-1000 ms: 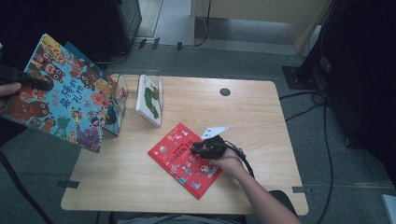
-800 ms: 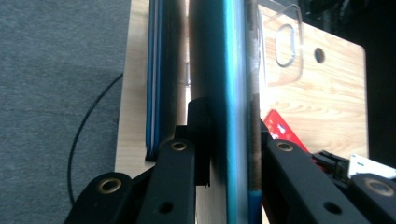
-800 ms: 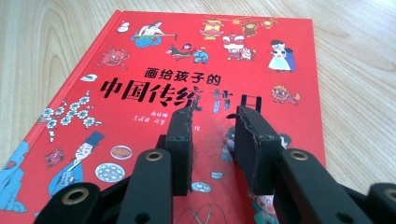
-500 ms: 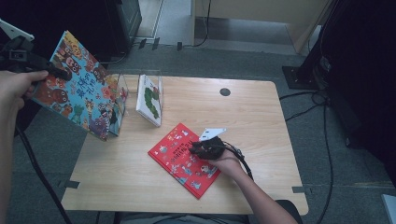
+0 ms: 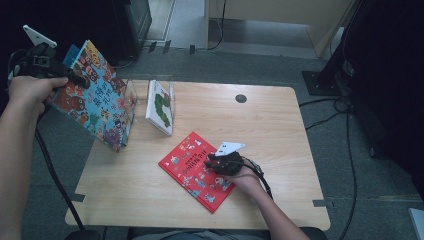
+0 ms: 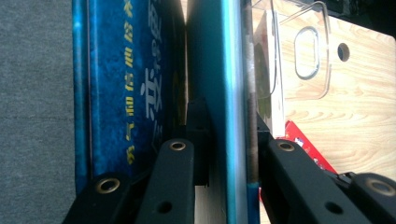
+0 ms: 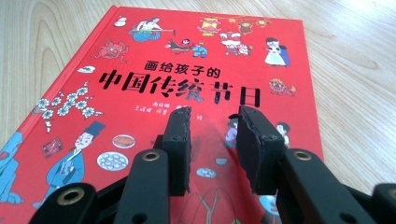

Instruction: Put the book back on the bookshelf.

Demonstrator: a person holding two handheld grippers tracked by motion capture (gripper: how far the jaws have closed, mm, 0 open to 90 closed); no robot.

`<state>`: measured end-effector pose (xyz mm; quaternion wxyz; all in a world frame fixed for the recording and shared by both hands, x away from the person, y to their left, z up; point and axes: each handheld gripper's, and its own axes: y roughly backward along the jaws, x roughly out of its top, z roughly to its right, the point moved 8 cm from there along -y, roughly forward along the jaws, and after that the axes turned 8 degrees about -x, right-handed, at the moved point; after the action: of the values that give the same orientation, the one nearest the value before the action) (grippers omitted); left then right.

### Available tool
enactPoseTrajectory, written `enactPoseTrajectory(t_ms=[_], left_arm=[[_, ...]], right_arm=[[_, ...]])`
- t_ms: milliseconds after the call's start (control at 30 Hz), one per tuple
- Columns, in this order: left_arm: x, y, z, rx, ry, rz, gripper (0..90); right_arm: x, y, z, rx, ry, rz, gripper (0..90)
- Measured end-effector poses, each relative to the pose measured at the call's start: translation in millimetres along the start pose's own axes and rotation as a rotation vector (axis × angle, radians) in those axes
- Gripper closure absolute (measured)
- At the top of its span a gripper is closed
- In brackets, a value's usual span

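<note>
Jaws of our left gripper [image 5: 75, 79] are clamping the blue book [image 5: 95, 97] by its upper edge, holding it tilted off the table's [image 5: 280, 125] left edge beside the clear stand [image 6: 299, 51], long axis sloping down toward us. Our right gripper [image 7: 212, 119] is resting slightly parted, gripping nothing, on the red book [image 7: 154, 84] lying flat mid-table.

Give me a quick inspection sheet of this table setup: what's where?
Surface: wooden table, round hole near the far edge.
Job's things: blue picture book held tilted at the clear rack; red book flat.
Clutter: white book standing in the rack.
Grippers: left gripper clamped on the blue book; right gripper open over the red book.
Cables: black leads on the floor.
Surroundings: grey carpet, dark equipment.
</note>
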<state>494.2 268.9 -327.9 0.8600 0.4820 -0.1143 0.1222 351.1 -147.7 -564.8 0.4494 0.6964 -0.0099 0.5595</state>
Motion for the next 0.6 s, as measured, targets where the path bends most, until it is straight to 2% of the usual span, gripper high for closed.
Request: enactPoseTrajectory(t_ms=[300,400,533,600], left_arm=[[1.5,-5.2,-0.6,0.007,0.001,0.003,79.0],[0.0,-7.1,0.1,0.028,-0.008,-0.005,79.4],[-0.9,-7.3,3.9,0.015,-0.013,-0.007,77.8],[-0.6,-6.1,4.6,0.036,-0.02,-0.003,77.8]], right_arm=[[-1.2,1.2,1.1,-0.001,-0.004,0.006,65.6],[-0.9,1.2,1.5,0.004,-0.008,0.003,65.6],[-0.6,1.0,2.4,0.009,-0.012,0.003,65.6],[-0.4,0.9,2.4,0.018,-0.013,-0.003,65.6]])
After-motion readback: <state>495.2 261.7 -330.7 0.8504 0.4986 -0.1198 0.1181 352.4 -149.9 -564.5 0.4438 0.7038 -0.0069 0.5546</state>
